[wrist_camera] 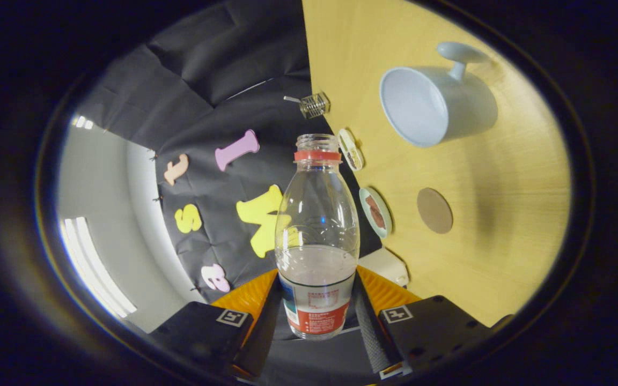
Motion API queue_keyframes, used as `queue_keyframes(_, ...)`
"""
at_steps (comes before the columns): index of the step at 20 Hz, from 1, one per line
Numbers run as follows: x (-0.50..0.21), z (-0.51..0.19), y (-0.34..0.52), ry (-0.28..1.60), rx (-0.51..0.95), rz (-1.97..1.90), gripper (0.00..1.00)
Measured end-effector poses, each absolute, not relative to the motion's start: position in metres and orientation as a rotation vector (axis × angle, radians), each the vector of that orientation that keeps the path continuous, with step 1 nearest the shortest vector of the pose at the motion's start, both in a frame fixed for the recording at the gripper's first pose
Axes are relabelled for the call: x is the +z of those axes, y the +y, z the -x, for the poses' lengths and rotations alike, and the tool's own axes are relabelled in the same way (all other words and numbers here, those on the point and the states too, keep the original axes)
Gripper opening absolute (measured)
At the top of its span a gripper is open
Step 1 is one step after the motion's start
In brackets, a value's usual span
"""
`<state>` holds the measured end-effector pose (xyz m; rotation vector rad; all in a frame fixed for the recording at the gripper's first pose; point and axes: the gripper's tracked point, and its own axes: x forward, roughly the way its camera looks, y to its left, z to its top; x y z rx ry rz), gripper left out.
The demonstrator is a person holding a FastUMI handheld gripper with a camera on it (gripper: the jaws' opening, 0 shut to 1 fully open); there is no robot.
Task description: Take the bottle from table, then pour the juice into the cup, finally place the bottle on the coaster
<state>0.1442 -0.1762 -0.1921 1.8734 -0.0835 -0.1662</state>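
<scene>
Fingers (317, 316) clamp clear, rounded plastic bottle (317, 230) near smooth ceramic cup (432, 104).

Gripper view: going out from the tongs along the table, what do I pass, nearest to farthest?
Bottle clamped between the tongs → white box → oval dish → round brown coaster → second small dish → white cup → wire holder.
</scene>
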Motion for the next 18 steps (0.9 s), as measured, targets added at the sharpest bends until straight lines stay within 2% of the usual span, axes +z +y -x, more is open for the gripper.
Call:
queue_keyframes(9,-0.183,-0.119,-0.135,0.053,-0.06,-1.279,0.75)
queue_keyframes(18,-0.134,-0.088,-0.145,0.068,-0.117,-0.614,0.76)
